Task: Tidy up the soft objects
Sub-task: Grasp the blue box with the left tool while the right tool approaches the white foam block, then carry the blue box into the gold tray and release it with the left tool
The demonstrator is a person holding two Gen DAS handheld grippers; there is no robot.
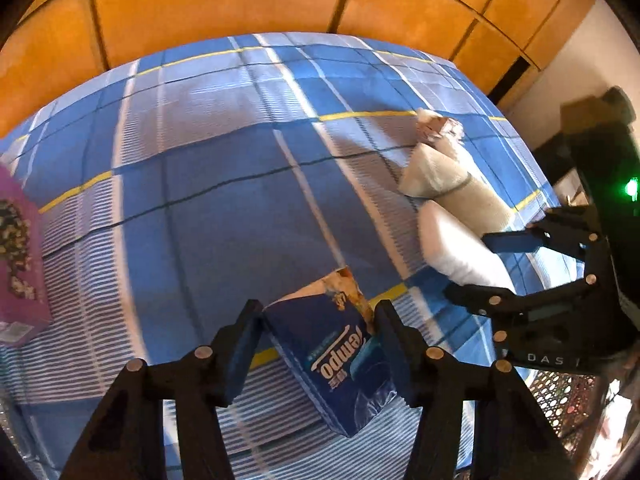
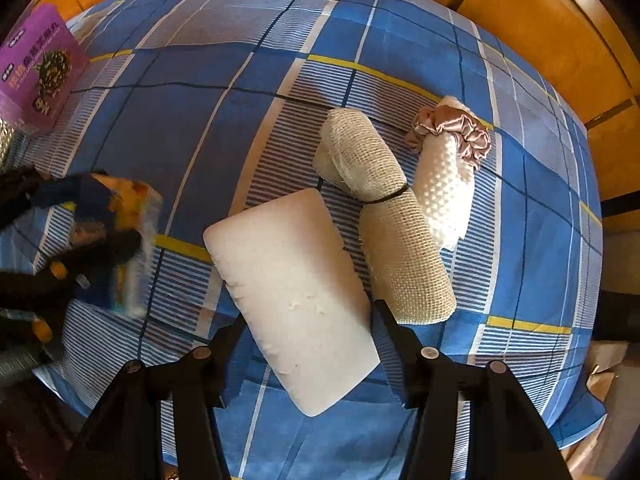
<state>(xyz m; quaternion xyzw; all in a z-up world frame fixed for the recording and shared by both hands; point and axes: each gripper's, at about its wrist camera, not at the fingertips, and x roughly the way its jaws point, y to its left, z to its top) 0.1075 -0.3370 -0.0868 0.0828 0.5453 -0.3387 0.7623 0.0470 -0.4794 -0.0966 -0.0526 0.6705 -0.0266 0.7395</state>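
Observation:
A blue Tempo tissue pack (image 1: 336, 364) lies tilted on the blue plaid sheet (image 1: 208, 200), and my left gripper (image 1: 318, 344) is shut on it, one pad on each long side. The right wrist view shows that gripper (image 2: 92, 220) and the pack (image 2: 128, 216) blurred at the left. My right gripper (image 2: 310, 340) points down, shut on a white foam block (image 2: 292, 280), with its fingers on the block's two long edges. The left wrist view has the right gripper (image 1: 468, 266) on the block (image 1: 452, 240) at the right.
A beige mesh roll (image 2: 384, 232) tied with a black band lies beside the block. Past it is a white dimpled roll (image 2: 444, 188) wearing a pink satin scrunchie (image 2: 452, 128). A purple box (image 2: 36, 72) sits far left. A perforated metal basket (image 1: 564, 400) stands off the bed's edge.

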